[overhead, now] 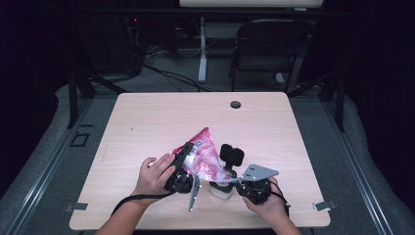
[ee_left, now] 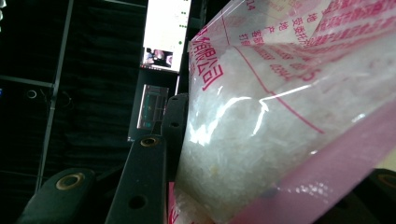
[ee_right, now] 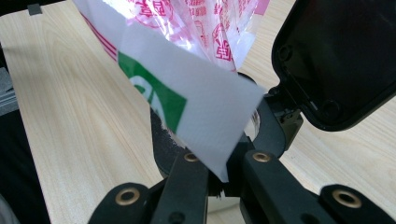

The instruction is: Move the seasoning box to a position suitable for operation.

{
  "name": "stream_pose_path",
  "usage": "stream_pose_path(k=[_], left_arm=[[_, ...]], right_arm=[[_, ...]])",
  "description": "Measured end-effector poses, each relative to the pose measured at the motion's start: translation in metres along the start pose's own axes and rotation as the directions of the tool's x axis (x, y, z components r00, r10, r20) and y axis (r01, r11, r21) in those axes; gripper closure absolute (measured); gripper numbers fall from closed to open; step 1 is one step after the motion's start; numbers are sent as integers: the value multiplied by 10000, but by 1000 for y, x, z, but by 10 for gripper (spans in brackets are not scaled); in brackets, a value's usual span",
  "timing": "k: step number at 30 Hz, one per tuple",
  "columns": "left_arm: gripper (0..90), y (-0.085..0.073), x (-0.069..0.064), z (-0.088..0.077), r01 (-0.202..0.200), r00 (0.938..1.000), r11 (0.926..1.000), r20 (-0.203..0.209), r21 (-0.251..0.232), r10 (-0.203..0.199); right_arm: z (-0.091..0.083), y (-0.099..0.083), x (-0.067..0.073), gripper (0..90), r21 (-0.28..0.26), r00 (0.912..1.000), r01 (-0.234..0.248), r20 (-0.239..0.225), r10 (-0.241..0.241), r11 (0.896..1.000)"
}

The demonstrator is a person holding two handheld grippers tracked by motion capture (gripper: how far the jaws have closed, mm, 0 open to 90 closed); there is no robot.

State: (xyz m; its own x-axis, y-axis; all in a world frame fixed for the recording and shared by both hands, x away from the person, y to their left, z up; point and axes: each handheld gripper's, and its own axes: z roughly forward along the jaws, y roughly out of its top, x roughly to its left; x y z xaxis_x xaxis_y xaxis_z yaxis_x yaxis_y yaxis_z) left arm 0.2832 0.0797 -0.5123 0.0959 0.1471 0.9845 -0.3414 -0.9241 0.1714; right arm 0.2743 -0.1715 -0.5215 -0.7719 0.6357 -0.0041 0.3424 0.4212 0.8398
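High view: a person's two hands hold a gripper each over the near middle of the wooden table (overhead: 147, 122), with a pink-and-clear plastic bag (overhead: 203, 156) raised between them.
Left gripper (overhead: 188, 156): jaws partly spread and clamped on the body of the bag; in the left gripper view one black jaw lies flat against the bag's clear side (ee_left: 261, 140).
Right gripper (overhead: 234, 180): jaws closed tight on the bag's lower corner; in the right gripper view a white flap with a green mark (ee_right: 187, 107) is pinched between the two jaws.
Bag contents: white grains or flakes seen through the clear film, too blurred to name.
Bag position: tilted, its pink top toward the far left, its pinched corner low and just over a white container (overhead: 220, 190).
White container: stands on the table near the front edge, between the two hands, with a black hinged lid (overhead: 232, 155) standing open above it.
Writing: red-pink print in East Asian characters across the film, seen mirrored and at an angle; probably a brand panel, but not readable.
Green mark: part of a logo on the white flap, cut off by the fold.
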Motion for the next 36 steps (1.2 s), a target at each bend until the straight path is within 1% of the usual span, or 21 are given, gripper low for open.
stream_pose_path(k=[1, 3, 9, 10, 12, 14, 20, 22, 23, 29, 31, 32, 33, 35, 36], left_arm=[[676, 0, 0, 0, -60, 10000, 10000, -66, -60, 60], [676, 0, 0, 0, 2, 10000, 10000, -25, -34, -2], [676, 1, 1, -1, -10, 10000, 10000, 14, 42, 10], [676, 1, 0, 0, 2, 10000, 10000, -46, -35, -2], [676, 1, 1, -1, -68, 10000, 10000, -24, 36, 68], [676, 1, 1, -1, -11, 10000, 10000, 25, 56, 11], [676, 1, 1, -1, -52, 10000, 10000, -5, 34, 52], [676, 1, 1, -1, 2, 10000, 10000, 34, 50, -2], [676, 1, 0, -1, 25, 10000, 10000, 2, -15, -25], [676, 0, 0, 0, 40, 9999, 10000, 119, 90, -41], [676, 0, -1, 0, 64, 10000, 10000, 74, 2, -64], [676, 0, 0, 0, 60, 9999, 10000, 140, 73, -61], [677, -1, -1, 1, 92, 9999, 10000, 105, 6, -92], [677, -1, -1, 0, 91, 9998, 9999, 187, 100, -93], [677, -2, -1, 1, 84, 9998, 9999, 165, 79, -85]], right_arm=[[0, 0, 0, 900, -6, 10000, -5, 0, 5, 10000], [0, 0, 0, 900, -2, 10000, -2, 3, 2, 10000], [0, 0, 0, 900, 3, 10000, -3, 10, 3, 10000], [0, 0, 0, 900, 6, 10000, -6, 21, 6, 10000], [0, 0, 0, 900, 18, 10000, 8, 16, -8, 10000], [0, 0, 0, 900, 12, 10000, -10, 24, 10, 10000], [0, 0, 0, 900, 17, 10000, -6, 20, 6, 10000], [0, 0, 0, 900, 15, 10000, -6, 21, 6, 10000], [0, 0, 0, 900, 17, 10000, 3, 24, -3, 10000], [0, 0, 0, 900, 20, 10000, -2, 35, 2, 10000], [0, 0, 0, 900, 24, 10000, 0, 52, -1, 10000], [0, 0, 0, 900, 20, 10000, 4, 53, -4, 10000], [0, 0, 0, 900, 24, 10000, 7, 54, -7, 10000], [0, 0, -1, 900, 22, 10000, -11, 50, 11, 10000], [0, 0, -1, 900, 44, 10000, 5, 67, -6, 10000]])
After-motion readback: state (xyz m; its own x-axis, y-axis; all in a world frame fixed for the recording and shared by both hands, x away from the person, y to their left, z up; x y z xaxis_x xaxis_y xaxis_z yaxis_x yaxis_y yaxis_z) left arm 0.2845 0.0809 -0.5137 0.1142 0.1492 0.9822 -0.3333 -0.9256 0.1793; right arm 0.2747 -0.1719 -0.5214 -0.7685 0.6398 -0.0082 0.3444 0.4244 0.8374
